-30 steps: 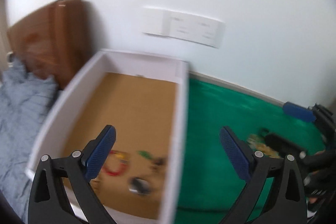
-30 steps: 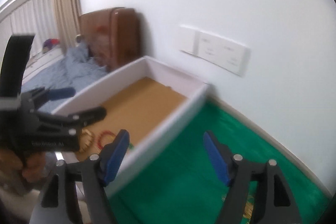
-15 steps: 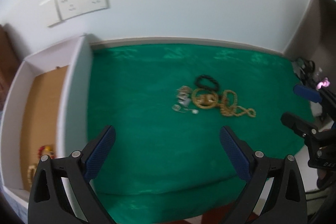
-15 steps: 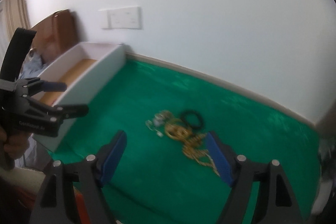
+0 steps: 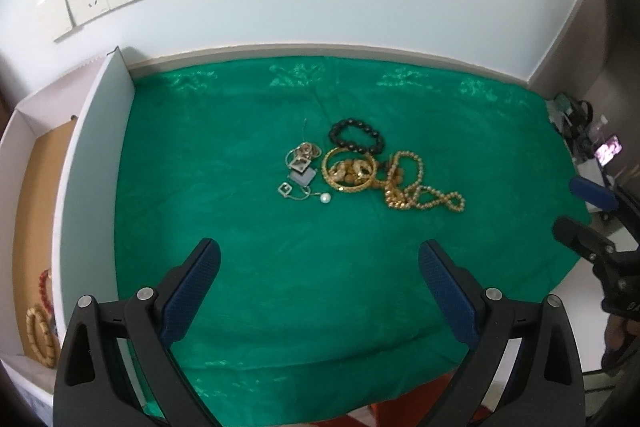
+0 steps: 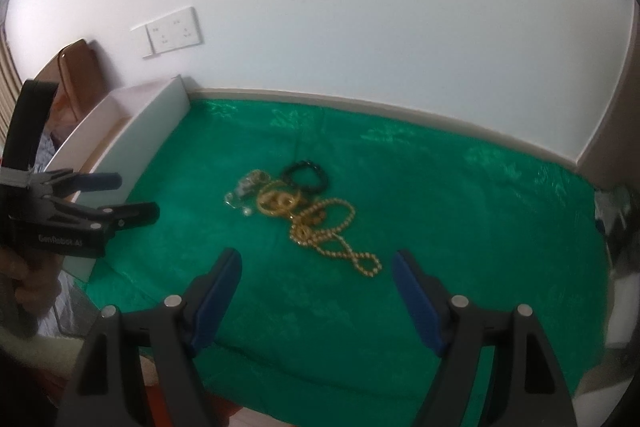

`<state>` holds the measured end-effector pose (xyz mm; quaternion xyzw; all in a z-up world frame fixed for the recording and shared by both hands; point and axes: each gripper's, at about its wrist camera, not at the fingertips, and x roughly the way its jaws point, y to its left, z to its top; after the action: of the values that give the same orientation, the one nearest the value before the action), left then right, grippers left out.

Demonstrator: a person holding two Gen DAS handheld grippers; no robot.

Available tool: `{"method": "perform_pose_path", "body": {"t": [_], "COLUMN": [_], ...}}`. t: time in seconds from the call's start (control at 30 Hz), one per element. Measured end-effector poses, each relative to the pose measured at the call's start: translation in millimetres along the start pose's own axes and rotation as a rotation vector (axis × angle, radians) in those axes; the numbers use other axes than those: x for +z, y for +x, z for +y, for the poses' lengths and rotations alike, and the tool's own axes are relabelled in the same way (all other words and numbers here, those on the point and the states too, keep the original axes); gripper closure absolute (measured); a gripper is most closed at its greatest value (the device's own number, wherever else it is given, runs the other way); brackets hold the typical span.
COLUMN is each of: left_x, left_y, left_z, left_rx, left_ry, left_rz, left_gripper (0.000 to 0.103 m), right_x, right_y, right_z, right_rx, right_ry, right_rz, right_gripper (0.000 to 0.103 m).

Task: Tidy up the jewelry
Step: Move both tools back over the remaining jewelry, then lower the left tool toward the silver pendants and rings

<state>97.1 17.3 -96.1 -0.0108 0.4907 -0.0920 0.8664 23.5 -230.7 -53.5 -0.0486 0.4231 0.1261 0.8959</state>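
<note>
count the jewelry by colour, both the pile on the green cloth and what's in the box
black bead bracelet: 1
gold pieces (bangle, bead strand): at least 2, tangled
silver pieces: a cluster, count unclear
red bracelet in box: 1
tan bead bracelet in box: 1
total: at least 6

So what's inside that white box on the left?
The white box has a brown floor holding a red bead bracelet and a tan bead bracelet. Its near wall hides the rest.

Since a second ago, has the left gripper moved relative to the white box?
Yes. The left gripper has swung rightward off the white box, which was under its fingers and now sits at the left edge; it now faces the jewelry pile on the green cloth.
</note>
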Motion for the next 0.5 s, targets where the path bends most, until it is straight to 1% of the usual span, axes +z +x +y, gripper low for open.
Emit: {"method": "perform_pose_path", "body": {"t": [0.23,0.5], "left_x": [2.3,16.8], "left_y": [10.4,26.5], "left_z": [10.5,12.5], "left_rx": [0.023,0.044], "left_ry": [-0.032,-0.002], "left_rz": [0.020,0.019], "left_gripper": [0.004,0.004], "right_x": [0.9,9.6], "right_y": [11.2,31.1], "right_z": [-0.6,-1.7], "right_rx": [0.025,0.058], "right_ry": [0.005,0.029], "right_rz": [0.021,0.037], "right_gripper": [0.024,0.024]}}
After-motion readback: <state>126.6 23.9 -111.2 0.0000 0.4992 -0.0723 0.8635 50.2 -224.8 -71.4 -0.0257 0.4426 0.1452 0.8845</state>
